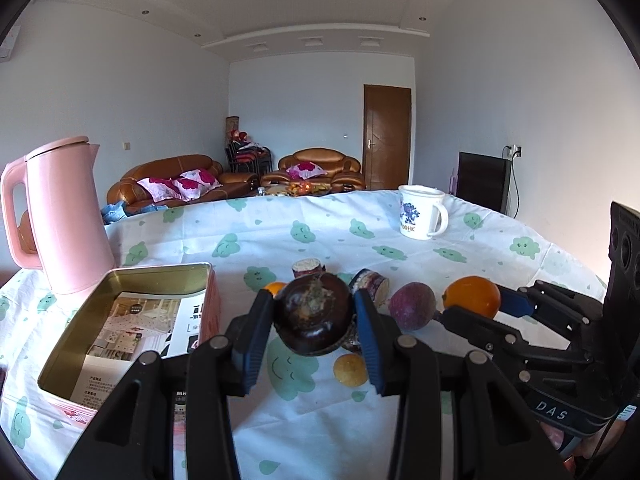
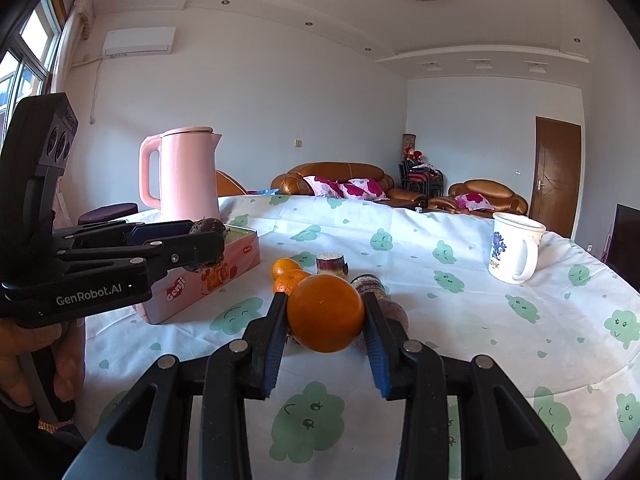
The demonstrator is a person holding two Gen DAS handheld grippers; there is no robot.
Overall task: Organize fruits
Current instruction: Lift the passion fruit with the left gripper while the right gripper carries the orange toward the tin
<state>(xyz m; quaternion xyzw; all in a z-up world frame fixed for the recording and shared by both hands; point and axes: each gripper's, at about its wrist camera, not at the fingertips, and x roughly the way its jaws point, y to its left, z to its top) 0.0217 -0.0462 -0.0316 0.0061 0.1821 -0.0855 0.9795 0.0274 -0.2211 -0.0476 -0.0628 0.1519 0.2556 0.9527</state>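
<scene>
The left gripper (image 1: 314,316) is clamping a dark round fruit (image 1: 314,312) above the tablecloth (image 1: 460,240), just beside the open tin (image 1: 132,280) at the table's left edge, presumably its destination. The right gripper (image 2: 325,316) is gripping an orange (image 2: 325,312), lifted clear of the remaining fruit.

The open tin (image 1: 132,320) sits left with nothing over its mouth, though the pink kettle (image 1: 64,216) stands tall just behind it. Loose fruit (image 2: 286,276) crowds the middle of the cloth (image 2: 460,320). The mug (image 2: 514,248) stands well apart, with bare cloth around it.
</scene>
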